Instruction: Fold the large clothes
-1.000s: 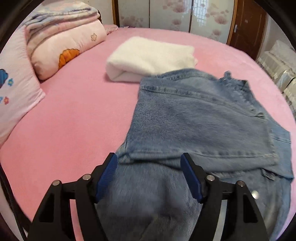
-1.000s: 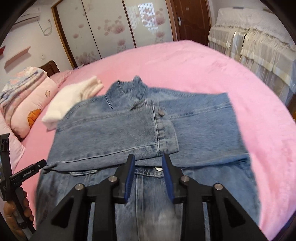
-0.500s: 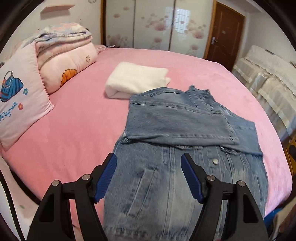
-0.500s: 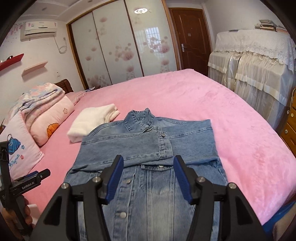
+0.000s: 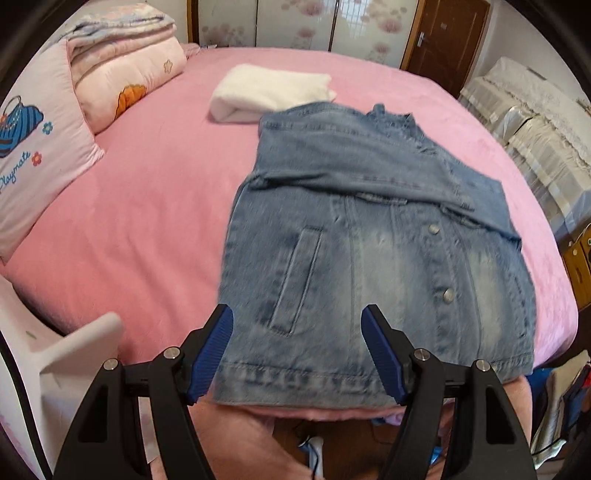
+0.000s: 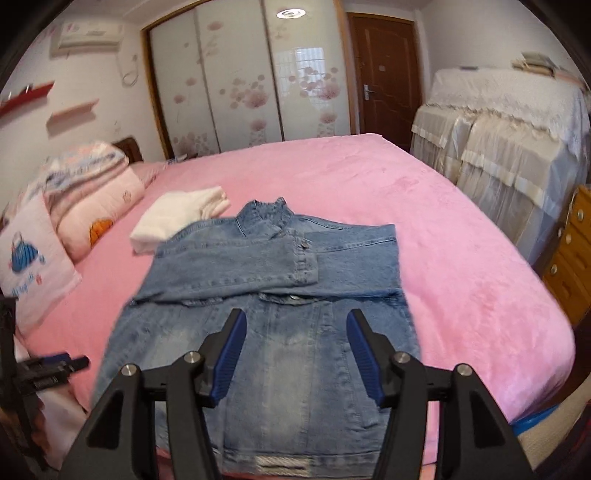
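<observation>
Denim jacket (image 5: pixel 369 236) flat on pink bed (image 5: pixel 147 192), sleeves folded.
Thick, heavy, floppy; best grabbed at bottom hem corners. Left hand-held gripper (image 5: pixel 297 354) and right hand-held gripper (image 6: pixel 293 356) wide, empty.

One denim jacket (image 5: pixel 376 236) lies on one pink bed (image 5: pixel 159 192), with one folded white garment (image 5: pixel 269 92) beyond it. Two pillows show at the head: one printed pillow (image 5: pixel 33 155) and one pink pillow (image 5: pixel 125 81), with one folded quilt (image 5: pixel 118 26) on top. Two grippers appear, the left gripper (image 5: pixel 297 354) and the right gripper (image 6: pixel 295 356).
</observation>
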Motion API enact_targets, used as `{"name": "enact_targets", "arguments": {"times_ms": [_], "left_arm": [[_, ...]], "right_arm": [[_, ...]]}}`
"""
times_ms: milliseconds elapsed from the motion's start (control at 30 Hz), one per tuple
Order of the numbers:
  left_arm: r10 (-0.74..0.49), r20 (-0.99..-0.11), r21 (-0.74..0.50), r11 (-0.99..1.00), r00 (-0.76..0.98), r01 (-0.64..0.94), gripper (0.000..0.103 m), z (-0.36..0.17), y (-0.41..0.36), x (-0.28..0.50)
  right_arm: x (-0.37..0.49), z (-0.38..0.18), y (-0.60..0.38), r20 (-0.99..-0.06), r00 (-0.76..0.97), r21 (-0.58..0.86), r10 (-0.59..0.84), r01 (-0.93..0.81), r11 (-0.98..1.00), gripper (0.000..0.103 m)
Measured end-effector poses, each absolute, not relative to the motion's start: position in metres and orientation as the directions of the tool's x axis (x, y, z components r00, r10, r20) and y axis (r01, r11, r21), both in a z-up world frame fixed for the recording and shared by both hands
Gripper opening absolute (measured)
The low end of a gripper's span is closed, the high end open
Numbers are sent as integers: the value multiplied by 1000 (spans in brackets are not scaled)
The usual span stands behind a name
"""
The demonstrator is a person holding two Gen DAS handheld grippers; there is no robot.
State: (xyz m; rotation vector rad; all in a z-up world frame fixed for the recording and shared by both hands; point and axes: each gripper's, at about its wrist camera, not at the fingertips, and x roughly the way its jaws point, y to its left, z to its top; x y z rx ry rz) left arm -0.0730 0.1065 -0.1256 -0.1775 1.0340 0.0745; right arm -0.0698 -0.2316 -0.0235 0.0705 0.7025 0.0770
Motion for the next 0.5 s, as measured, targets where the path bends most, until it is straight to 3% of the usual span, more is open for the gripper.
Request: {"name": "enact_targets", "arguments": {"times_ms": [67,300,500], "left_arm": [[-27,-873,-109,984,487,-142,71,-136,114,-75],[-77,-912,-149,977,403,-151,71,-182,138,-76],[-100,-930,-170,970,353,-172,71,-222,159,-78]], "right_arm": [[-74,-35,-235,-668,739,68,85,-53,996,65],[-80,-94,-257,-782,621,36,49,-34,999,65],[-81,-137,-296,-832,553,94,51,50,994,65]]}}
